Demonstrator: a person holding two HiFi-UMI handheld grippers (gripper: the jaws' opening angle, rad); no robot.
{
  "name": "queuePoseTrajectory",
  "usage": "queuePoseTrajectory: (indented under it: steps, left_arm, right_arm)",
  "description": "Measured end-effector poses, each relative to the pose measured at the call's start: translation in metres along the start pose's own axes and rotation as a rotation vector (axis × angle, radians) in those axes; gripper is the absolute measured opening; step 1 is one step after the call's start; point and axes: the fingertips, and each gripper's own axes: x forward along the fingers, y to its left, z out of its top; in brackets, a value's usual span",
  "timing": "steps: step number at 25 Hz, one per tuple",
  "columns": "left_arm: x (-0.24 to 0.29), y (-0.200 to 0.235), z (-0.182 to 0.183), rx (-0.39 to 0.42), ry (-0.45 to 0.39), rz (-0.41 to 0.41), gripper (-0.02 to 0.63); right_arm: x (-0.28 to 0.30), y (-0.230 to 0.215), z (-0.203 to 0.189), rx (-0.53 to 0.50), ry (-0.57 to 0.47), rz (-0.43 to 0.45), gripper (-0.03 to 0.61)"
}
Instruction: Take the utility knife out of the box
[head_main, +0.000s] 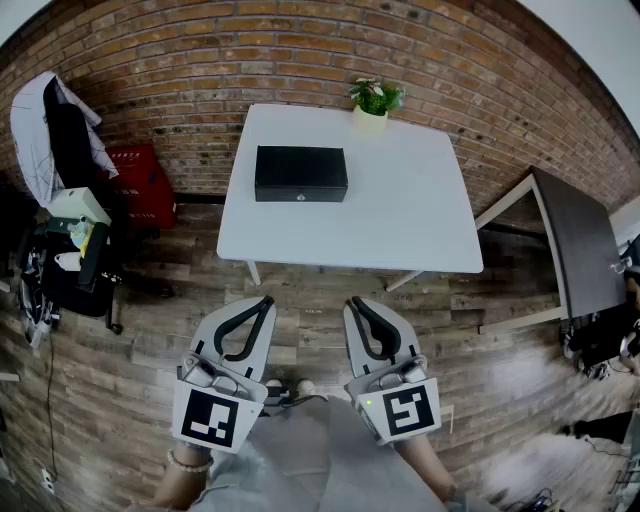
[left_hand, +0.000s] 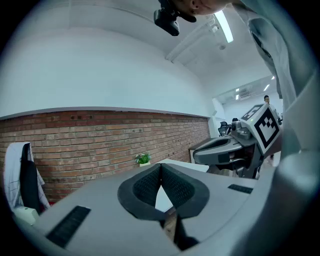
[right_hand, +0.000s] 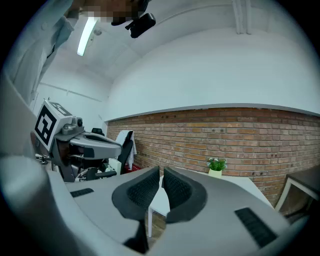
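Note:
A closed black box (head_main: 300, 173) lies on the white table (head_main: 400, 220), toward its far left part. No utility knife shows in any view. Both grippers hang over the wooden floor, well short of the table's near edge. My left gripper (head_main: 267, 300) is shut with nothing in it; in the left gripper view its black pads (left_hand: 161, 168) meet at the tips. The right gripper (head_main: 353, 301) is also shut and empty, its pads (right_hand: 161, 173) closing at the tips. The box is hidden behind the jaws in both gripper views.
A small potted plant (head_main: 373, 102) stands at the table's far edge. A brick wall runs behind. A red crate (head_main: 143, 182) and a chair with clothes (head_main: 55, 140) stand at the left, a dark table (head_main: 580, 245) at the right.

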Motion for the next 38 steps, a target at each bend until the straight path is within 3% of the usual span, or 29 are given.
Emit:
queuePoseTrajectory:
  steps: [15,18,22,31,38]
  left_arm:
    - [0.007,-0.019,0.007,0.013,0.000,0.033,0.015]
    - [0.009,-0.026,0.010,-0.023,0.001,0.069,0.015]
    - [0.006,-0.035,0.007,-0.131,0.012,0.152,0.015]
    - [0.002,-0.046,0.001,-0.136,0.042,0.215,0.015]
    - [0.026,-0.030,-0.004,-0.125,0.029,0.202,0.015]
  right_arm:
    - [-0.014,-0.016,-0.004,0.022,-0.020,0.020,0.057]
    - [-0.023,-0.025,-0.005,0.026,-0.026,0.031,0.057]
    - [-0.034,-0.032,-0.009,0.008,-0.042,0.051,0.057]
    - [-0.043,-0.040,-0.029,0.008,-0.018,0.099,0.057]
    - [-0.024,-0.053,-0.031,0.000,-0.026,0.084,0.057]
